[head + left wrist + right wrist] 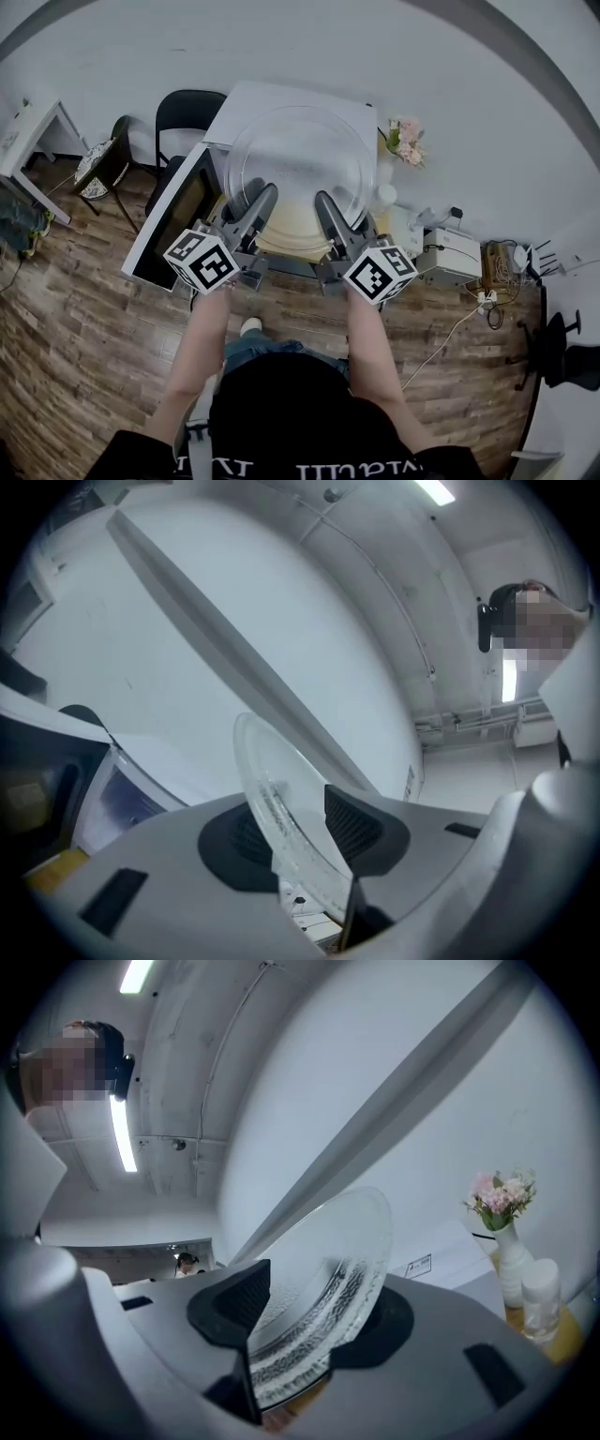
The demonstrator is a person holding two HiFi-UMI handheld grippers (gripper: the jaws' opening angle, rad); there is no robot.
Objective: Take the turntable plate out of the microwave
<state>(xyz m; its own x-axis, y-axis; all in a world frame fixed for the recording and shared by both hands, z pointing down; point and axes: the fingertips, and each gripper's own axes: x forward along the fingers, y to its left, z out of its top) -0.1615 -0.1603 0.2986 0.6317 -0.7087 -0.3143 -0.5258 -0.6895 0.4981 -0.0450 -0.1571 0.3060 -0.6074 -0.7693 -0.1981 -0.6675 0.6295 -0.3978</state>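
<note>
Above the open microwave [255, 105], the turntable plate [300, 159] is held clear of the cavity, its glass disc seen in the head view in front of the white top of the oven. The door [173, 217] is swung out to the left, and the lit cavity is visible just below the grippers.

The plate is gripped at its near rim only. The left gripper [255, 204] is clamped on the rim left of centre and the right gripper [330, 211] on the rim right of centre, the two set side by side and a little apart. In the left gripper view the clear edge of the plate [281, 808] is seen passing between the dark pads of the left gripper [295, 829], with a pad against each face. In the right gripper view the ribbed rim of the plate [328, 1274] is pinched the same way by the right gripper [314, 1314]. In both views the disc is seen tilted rather than flat.

From both tools the plate lies ahead, away from the person, so nearly all of its weight is carried beyond the pads. Being round, it has no long axis; what matters is judged to be the line between the two grips, about which the disc could swing down. Neither hand is nearer than the other. The removal is judged to be nearly done, with only a set-down place left to be chosen; the vase of flowers [405, 141] to the right should be avoided.
</note>
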